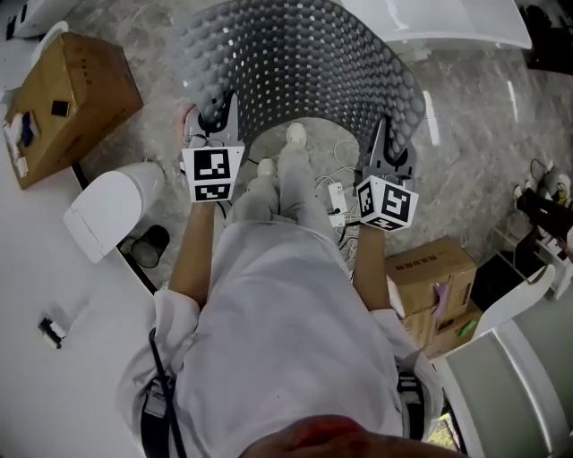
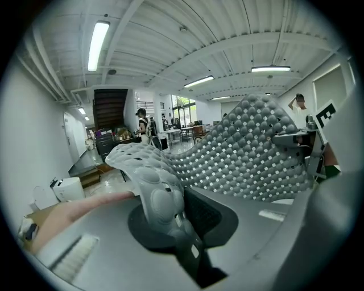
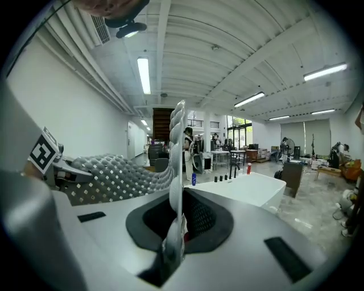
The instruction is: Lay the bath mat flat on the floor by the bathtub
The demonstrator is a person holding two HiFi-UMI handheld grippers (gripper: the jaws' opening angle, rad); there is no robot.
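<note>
Grey marbled floor (image 1: 483,152) filled the head view, with the white bathtub (image 1: 448,22) along the top right edge, and the bath mat (image 1: 304,63) was up off the floor, not lying on it. It was held out in front of the person's legs (image 1: 286,192), bowed in a wide arch between the two tools, its bubbled, hole-dotted surface curving away toward the tub. The left gripper (image 1: 210,121) had the mat's left end; in the left gripper view its jaws stood narrow, pinched on a folded lump of the mat's edge (image 2: 156,190), while the rest of the sheet (image 2: 244,153) swept off to the right. The right gripper (image 1: 385,134) had the other end; in the right gripper view its jaws were all but together, clamped on the thin edge of the mat, which rose straight up between them (image 3: 177,148) and ran off left in a sagging curve (image 3: 114,173). That view also showed the bathtub (image 3: 250,190) just beyond. A cardboard box (image 1: 72,103) sat at the left of the floor and two more boxes (image 1: 430,273) stood stacked at the right, all clear of the mat.
</note>
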